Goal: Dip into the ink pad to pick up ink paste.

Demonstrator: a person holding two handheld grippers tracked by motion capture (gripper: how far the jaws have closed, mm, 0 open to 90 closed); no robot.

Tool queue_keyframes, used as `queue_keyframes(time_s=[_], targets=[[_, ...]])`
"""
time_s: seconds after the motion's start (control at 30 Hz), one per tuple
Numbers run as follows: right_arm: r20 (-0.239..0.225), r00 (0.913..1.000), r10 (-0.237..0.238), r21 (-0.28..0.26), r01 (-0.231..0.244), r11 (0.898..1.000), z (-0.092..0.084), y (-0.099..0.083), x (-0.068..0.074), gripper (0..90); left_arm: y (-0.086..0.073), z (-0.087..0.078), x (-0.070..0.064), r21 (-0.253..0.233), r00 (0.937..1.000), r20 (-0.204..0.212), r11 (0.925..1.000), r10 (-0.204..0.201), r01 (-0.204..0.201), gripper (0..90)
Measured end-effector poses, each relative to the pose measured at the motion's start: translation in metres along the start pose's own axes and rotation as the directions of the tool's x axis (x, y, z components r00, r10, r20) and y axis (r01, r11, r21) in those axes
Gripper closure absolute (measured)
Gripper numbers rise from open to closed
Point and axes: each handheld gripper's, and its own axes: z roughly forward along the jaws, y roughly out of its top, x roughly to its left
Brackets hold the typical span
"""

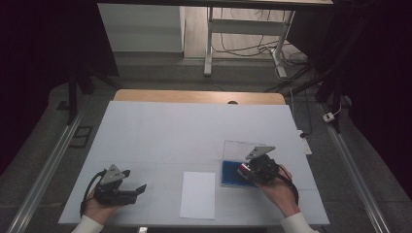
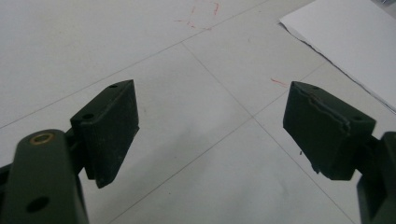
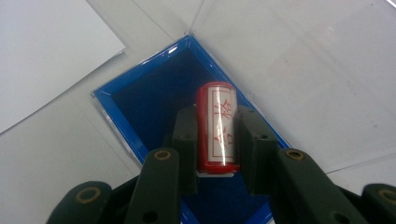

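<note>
Here, red stamp (image 3: 217,128) clamped in right claw (image 3: 217,140) — over blue ink pad (image 3: 154,100)

Table (image 1: 160,131) has a white cover marked with thin grid lines; a few faint red scribbles (image 2: 201,14) sit on it; a plain white sheet of paper (image 1: 197,194) lies near the front edge, about mid-table; a strip of bare wood (image 1: 194,96) shows along the far edge; past that there's a grey floor, a white desk frame (image 1: 243,29) with a mess of cables (image 1: 243,47) under it; a power strip (image 1: 330,116) sits on the floor to the right; metal rails (image 1: 48,165) run along both sides.
</note>
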Motion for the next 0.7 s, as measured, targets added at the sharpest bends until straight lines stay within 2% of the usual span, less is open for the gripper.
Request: queue_keyframes(time_s=[0.17, 0.3, 0.7], targets=[[-0.009, 1.0, 0.003, 0.0, -0.003, 1.0, 0.0007, -0.0006, -0.0013, 71.0, 0.0005, -0.0009, -0.0006, -0.011, 1.0, -0.003, 0.9999, 0.008, -0.008, 18.6], [0.004, 1.0, 0.0, 0.013, 0.0, 1.0, 0.0013, 0.0006, 0.0007, 71.1, 0.0005, -0.0001, -0.0005, -0.009, 1.0, -0.001, 0.9999, 0.008, -0.008, 18.6], [-0.012, 0.9999, 0.007, -0.015, -0.008, 1.0, 0.0019, -0.0036, -0.0017, 71.2, 0.0007, -0.0002, -0.0015, -0.004, 1.0, -0.004, 1.0, 0.008, -0.008, 18.6]])
